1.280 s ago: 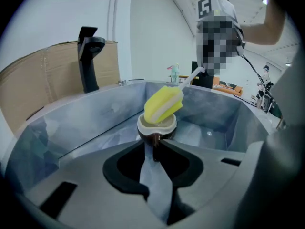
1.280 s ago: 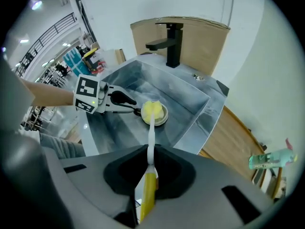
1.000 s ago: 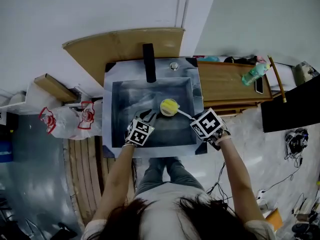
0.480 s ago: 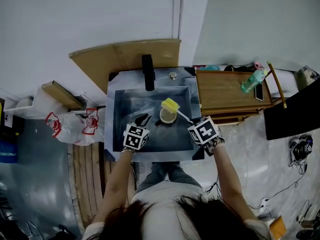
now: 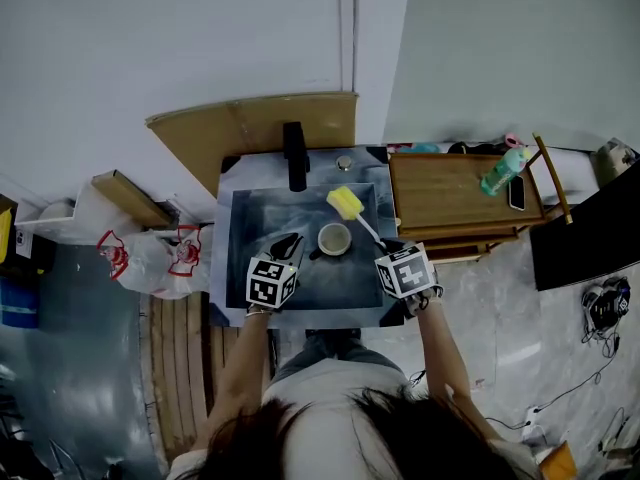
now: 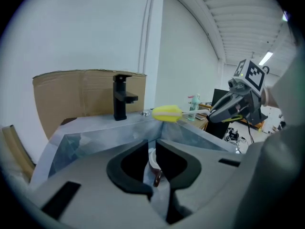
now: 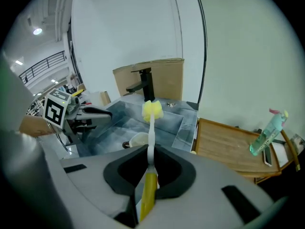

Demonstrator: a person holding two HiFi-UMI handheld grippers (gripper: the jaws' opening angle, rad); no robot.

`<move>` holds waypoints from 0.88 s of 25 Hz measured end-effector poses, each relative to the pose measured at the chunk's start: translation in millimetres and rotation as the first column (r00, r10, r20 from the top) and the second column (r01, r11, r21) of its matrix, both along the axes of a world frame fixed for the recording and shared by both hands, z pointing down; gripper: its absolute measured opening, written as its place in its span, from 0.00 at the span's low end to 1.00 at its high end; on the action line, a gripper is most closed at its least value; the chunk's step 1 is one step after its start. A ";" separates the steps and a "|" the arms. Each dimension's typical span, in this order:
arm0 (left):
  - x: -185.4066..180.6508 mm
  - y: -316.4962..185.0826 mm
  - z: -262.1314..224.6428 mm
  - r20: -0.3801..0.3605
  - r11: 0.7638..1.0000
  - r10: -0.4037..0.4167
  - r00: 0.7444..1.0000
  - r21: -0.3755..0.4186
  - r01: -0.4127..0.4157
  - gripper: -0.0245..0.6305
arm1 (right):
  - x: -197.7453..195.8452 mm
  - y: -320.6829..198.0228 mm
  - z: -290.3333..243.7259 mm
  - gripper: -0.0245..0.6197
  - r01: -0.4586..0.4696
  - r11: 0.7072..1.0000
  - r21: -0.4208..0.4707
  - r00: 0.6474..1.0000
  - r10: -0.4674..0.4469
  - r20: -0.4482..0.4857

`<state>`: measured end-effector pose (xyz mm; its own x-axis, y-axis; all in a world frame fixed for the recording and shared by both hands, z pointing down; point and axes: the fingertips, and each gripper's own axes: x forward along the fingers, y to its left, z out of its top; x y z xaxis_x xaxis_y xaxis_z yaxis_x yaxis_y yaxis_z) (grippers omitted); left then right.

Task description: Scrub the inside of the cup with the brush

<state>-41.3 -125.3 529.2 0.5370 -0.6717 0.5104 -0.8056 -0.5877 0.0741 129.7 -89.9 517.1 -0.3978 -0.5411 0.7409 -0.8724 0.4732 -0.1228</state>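
A pale cup (image 5: 334,238) stands upright on the sink floor, its dark handle towards my left gripper (image 5: 290,242). That gripper hovers just left of the cup, jaws closing to a narrow gap. Through the gap, in the left gripper view, the cup (image 6: 153,162) shows beyond the tips (image 6: 152,147), not pinched. My right gripper (image 5: 385,245) is shut on the brush's yellow-and-white handle (image 7: 148,185). The yellow brush head (image 5: 344,204) hangs in the air behind and above the cup, outside it. In the right gripper view the cup (image 7: 138,140) sits below the brush head (image 7: 152,109).
The grey sink (image 5: 255,218) has a black faucet (image 5: 294,155) at its back, with cardboard (image 5: 250,123) behind it. A wooden table (image 5: 450,193) with a green bottle (image 5: 503,172) stands to the right. Plastic bags (image 5: 150,253) lie left of the sink.
The brush head has come up out of the cup and moved back. My left gripper has drawn away from the cup and its jaws have narrowed.
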 end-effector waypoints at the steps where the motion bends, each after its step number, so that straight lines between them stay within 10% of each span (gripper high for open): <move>1: 0.2 1.4 -3.1 -0.007 1.000 -0.007 1.000 0.002 0.007 0.12 | 0.5 -0.8 0.1 0.12 -0.006 1.000 0.016 1.000 0.005 0.005; 22: 8.2 25.4 -93.9 -0.099 0.985 -0.091 0.991 0.137 0.104 0.07 | -10.2 -5.7 -85.1 0.12 -0.088 0.950 0.299 0.988 0.046 0.146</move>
<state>-33.1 -100.0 435.3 0.5054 -0.7852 0.3580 -0.8533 -0.5164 0.0719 119.5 -95.5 432.0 -0.4382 -0.7609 0.4786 -0.8885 0.4475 -0.1020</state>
